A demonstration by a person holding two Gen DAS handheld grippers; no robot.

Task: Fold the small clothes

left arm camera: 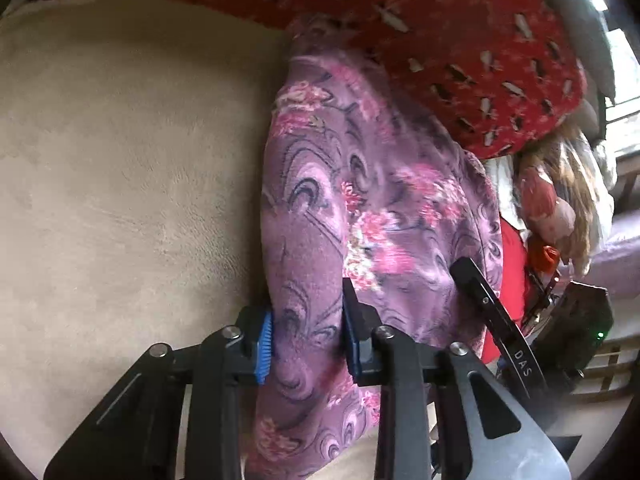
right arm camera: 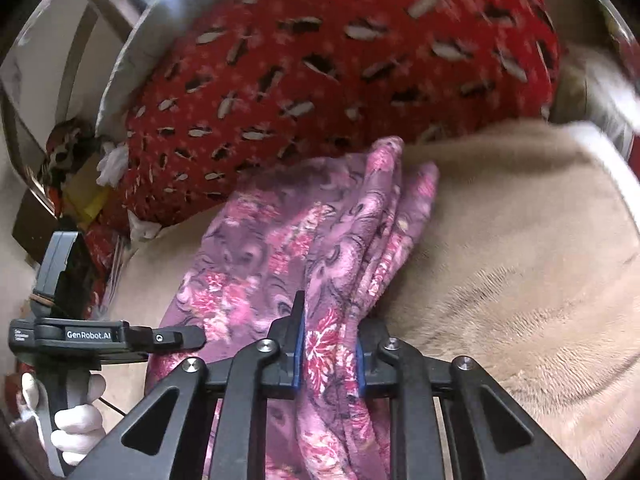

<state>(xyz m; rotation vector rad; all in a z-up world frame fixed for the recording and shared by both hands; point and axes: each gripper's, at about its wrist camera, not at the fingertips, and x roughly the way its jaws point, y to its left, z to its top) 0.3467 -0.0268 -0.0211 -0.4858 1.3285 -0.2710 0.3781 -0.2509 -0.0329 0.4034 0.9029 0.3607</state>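
A purple garment with pink flowers (left arm camera: 372,216) lies stretched over a beige plush surface (left arm camera: 120,168). My left gripper (left arm camera: 307,340) is shut on the garment's near edge, cloth bunched between its blue pads. My right gripper (right arm camera: 329,344) is shut on another gathered edge of the same garment (right arm camera: 280,248), whose folds run away toward the far side. The right gripper's finger (left arm camera: 492,312) shows in the left wrist view, just right of my left gripper. The left gripper's body (right arm camera: 80,336) and the gloved hand (right arm camera: 76,420) show at the left of the right wrist view.
A large red patterned cushion (right arm camera: 340,60) lies behind the garment, touching its far end; it also shows in the left wrist view (left arm camera: 460,40). A pile of mixed clothes (left arm camera: 560,200) sits at the right. Beige surface (right arm camera: 520,260) extends to the right of the garment.
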